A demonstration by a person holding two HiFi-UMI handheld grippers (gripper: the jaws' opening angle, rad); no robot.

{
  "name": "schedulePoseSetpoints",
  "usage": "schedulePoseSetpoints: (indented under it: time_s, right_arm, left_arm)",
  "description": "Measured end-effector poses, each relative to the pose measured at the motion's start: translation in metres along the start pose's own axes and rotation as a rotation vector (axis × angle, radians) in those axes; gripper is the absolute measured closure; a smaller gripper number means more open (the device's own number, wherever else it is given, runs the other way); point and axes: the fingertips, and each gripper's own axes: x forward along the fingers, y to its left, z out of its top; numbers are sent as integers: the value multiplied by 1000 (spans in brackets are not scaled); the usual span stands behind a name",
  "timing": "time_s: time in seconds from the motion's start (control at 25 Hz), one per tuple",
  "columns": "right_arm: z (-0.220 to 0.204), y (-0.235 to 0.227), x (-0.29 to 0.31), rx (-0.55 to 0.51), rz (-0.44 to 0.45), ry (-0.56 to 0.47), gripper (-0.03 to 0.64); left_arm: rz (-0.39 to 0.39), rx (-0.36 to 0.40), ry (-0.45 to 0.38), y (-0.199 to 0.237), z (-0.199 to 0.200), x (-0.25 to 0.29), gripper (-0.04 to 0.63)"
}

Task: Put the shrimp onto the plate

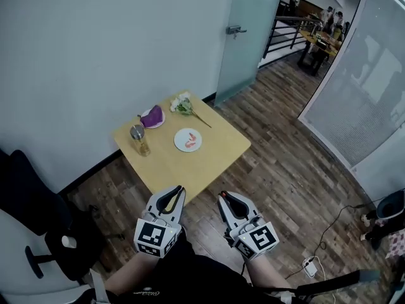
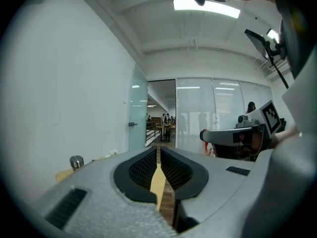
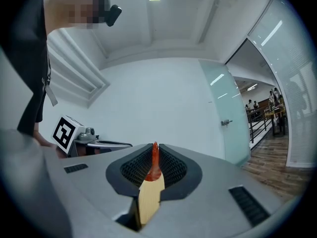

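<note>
Underfoot, one wood-plank floor [image 1: 285, 170] fills the lower part of the head view. One frosted glass door [image 1: 247, 30] stands shut in the pale wall. One square wooden counter [image 1: 209, 160] sits against that wall. One black chair [image 1: 38, 214] is at its left, apart from it.

Two tongs are held low, close to the person's body and well short of the counter.
- Left tongs [image 1: 179, 190]: jaws together with nothing between them. Only a thin slit shows wood beyond.
- Right tongs [image 1: 221, 197]: jaws clamped on one thin red-orange piece [image 3: 154, 163], which stands upright between the pads. It is shrimp-coloured, but I cannot tell if it is a shrimp.

On the counter, counted:
- Two white plates.
  - The larger plate [image 1: 179, 145] lies near the centre.
  - The smaller plate [image 1: 159, 125] is toward the wall and carries one purple item [image 1: 154, 115].
- One jar [image 1: 140, 140] with a metal lid stands upright, left of the larger plate and apart from it.
- One sprig of pale flowers [image 1: 183, 104] lies beside the smaller plate, its stem pointing toward the counter's right edge.
- Orange shrimp [image 1: 190, 141] lie on the larger plate. They are too small to count surely.
</note>
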Motion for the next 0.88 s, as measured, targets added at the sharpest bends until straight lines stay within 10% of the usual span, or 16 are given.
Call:
schedulePoseSetpoints:
  time_s: [0.88]
  right_arm:
    - [1,-56,171,-21,-39,68,580]
  left_arm:
    - [-44,-49,-7,144,7,99,571]
